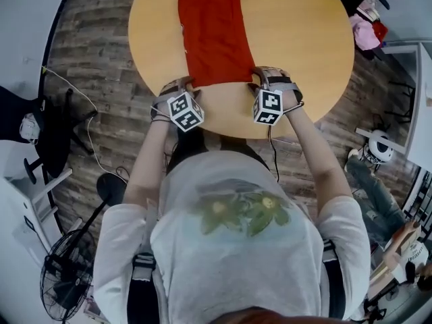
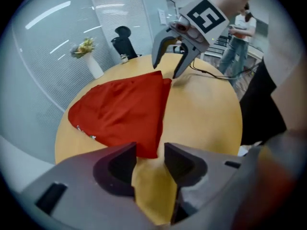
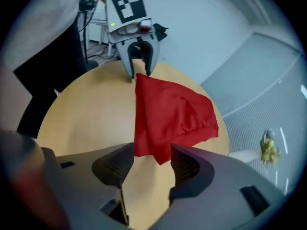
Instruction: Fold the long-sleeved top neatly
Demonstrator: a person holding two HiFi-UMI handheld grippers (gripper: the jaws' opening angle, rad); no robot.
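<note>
Left gripper (image 2: 150,150), right gripper (image 3: 152,150) jaws apart, ungripped red top (image 1: 212,36) corners between (tips hidden overhead)

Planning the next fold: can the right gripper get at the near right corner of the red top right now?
Probably yes. The right gripper sits at the near edge of the red top with its jaws apart, and that corner already lies between them. Nothing on the table stands in the way.

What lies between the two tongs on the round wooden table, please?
The near edge of the folded red fabric top, flat on the round wooden table; the head view shows it.
</note>
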